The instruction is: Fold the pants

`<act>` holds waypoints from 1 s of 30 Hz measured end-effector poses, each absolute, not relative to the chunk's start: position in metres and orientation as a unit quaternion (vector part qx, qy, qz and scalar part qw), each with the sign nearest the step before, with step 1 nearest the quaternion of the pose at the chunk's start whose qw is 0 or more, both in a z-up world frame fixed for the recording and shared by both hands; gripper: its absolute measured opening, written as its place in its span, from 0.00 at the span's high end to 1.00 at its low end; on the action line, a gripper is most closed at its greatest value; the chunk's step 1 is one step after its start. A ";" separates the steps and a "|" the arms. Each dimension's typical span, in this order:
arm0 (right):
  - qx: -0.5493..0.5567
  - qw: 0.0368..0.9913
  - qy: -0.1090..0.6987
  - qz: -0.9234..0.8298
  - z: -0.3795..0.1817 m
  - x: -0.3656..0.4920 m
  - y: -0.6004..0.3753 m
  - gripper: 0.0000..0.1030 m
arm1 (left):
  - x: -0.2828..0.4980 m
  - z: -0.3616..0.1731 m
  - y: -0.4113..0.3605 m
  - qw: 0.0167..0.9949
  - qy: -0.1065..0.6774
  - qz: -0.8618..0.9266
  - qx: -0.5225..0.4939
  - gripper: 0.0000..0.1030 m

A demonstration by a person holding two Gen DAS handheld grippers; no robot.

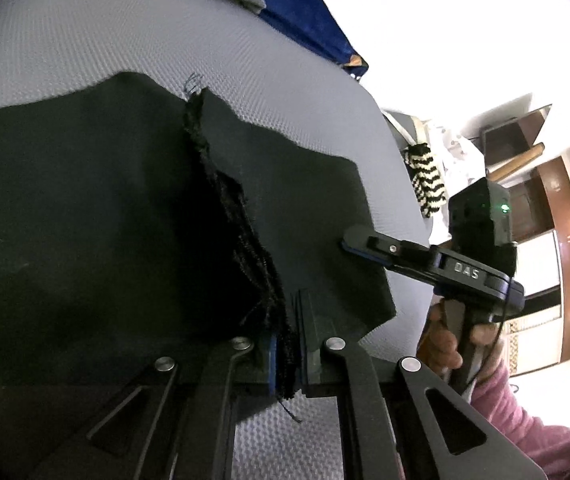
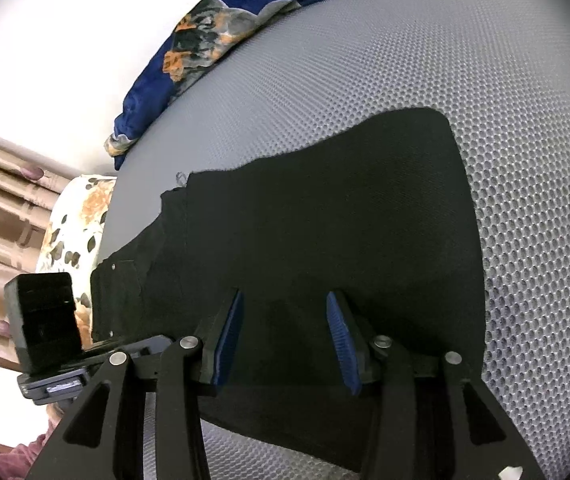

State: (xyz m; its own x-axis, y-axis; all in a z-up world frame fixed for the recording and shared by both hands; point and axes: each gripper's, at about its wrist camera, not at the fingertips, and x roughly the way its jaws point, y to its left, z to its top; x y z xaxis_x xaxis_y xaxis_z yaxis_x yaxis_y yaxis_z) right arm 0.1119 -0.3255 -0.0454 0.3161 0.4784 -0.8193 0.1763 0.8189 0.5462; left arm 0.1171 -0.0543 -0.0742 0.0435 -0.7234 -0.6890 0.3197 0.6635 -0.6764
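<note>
Pinching frayed hem of pants (image 1: 85,208) with your left gripper (image 1: 285,356) | right gripper (image 2: 281,340) gapes, empty | cloth limp, light; take edges.

Black pants (image 2: 305,240), grey dimpled mat (image 2: 405,60), blue floral blanket (image 2: 189,48)

Matt black cloth pants (image 2: 305,240), frayed edge; dimpled grey mat (image 2: 405,60).
</note>
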 end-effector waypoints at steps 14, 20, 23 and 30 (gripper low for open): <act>0.234 0.766 0.590 0.097 -0.055 0.108 -0.303 0.57 | 0.107 -0.103 -0.047 0.711 0.616 -0.325 -0.097 0.90; 0.177 0.794 0.577 0.074 -0.037 0.114 -0.299 0.56 | 0.096 -0.076 -0.056 0.768 0.570 -0.291 0.027 0.78; 0.142 0.817 0.557 0.050 -0.026 0.121 -0.303 0.56 | 0.101 -0.061 -0.054 0.798 0.535 -0.275 0.044 0.68; 0.105 0.822 0.560 0.010 -0.031 0.154 -0.318 0.56 | 0.138 -0.051 -0.074 0.831 0.487 -0.266 0.021 0.47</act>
